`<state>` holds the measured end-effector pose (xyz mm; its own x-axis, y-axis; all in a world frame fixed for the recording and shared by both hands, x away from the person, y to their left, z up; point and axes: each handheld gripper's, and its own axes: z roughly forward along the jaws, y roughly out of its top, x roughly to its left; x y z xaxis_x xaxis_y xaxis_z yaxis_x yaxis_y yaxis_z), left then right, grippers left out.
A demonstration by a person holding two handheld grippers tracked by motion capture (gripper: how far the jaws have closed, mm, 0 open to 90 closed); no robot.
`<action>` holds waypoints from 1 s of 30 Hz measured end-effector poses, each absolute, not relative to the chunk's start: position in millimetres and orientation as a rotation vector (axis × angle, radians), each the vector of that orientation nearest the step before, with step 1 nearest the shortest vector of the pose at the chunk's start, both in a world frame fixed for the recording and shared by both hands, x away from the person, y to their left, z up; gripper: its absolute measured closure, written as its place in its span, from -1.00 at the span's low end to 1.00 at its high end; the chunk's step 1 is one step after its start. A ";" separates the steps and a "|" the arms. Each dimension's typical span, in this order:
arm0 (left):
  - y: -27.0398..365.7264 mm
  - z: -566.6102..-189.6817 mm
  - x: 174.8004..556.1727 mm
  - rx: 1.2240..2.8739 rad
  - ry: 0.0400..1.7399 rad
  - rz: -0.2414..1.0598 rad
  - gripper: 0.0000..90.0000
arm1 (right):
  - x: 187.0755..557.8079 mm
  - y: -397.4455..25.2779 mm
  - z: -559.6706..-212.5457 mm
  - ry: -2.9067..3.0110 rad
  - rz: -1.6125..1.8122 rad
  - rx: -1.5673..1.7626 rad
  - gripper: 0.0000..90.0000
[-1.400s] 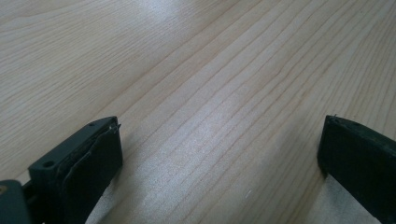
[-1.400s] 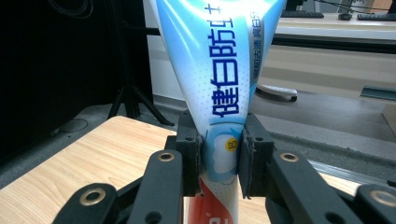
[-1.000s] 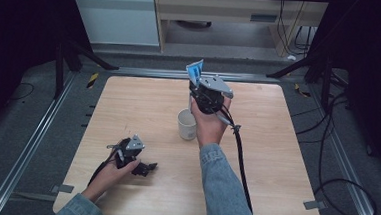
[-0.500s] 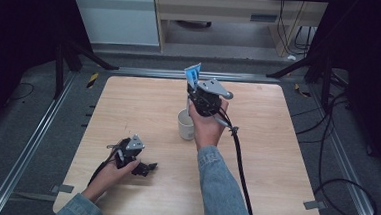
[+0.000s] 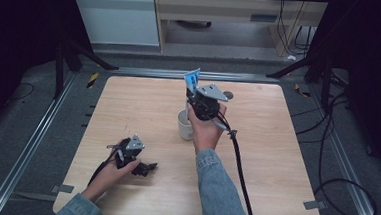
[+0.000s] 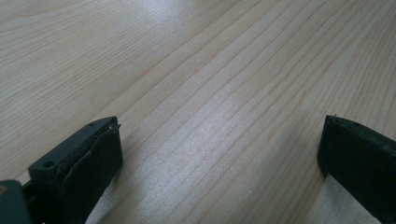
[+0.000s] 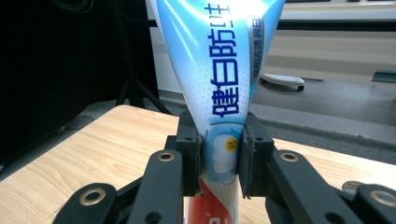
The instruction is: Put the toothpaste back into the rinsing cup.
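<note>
A blue-and-white toothpaste tube [image 7: 224, 70] stands upright, pinched between the black jaws of my right gripper [image 7: 219, 156]. In the high view that right gripper [image 5: 194, 93] hangs over the middle of the table with the tube's flat end [image 5: 192, 79] sticking up, directly above a white cup [image 5: 184, 126]. Whether the tube's lower end is inside the cup is hidden by the hand. My left gripper [image 5: 147, 168] rests low on the table near the front left, and its jaws [image 6: 219, 154] stand wide apart over bare wood with nothing between them.
The wooden table [image 5: 128, 103] sits in a metal frame with dark floor around it. A small round dark object [image 5: 228, 95] lies behind the right gripper. A black cable [image 5: 240, 165] trails from the right gripper toward the front edge.
The right gripper with the tube has shifted slightly left and down over the cup. The left gripper has stayed put.
</note>
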<state>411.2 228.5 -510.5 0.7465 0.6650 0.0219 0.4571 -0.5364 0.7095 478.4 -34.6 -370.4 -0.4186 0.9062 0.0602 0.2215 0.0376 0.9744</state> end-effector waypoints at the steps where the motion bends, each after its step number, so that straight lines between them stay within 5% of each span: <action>1: 228.5 -510.6 411.2 2.232 0.839 0.378 -1.00 | 478.2 -33.9 -371.5 1.704 1.422 1.151 0.63; 30: 228.6 -510.4 411.1 2.236 0.838 0.376 -1.00 | 481.8 -32.1 -399.2 1.715 1.411 1.188 0.63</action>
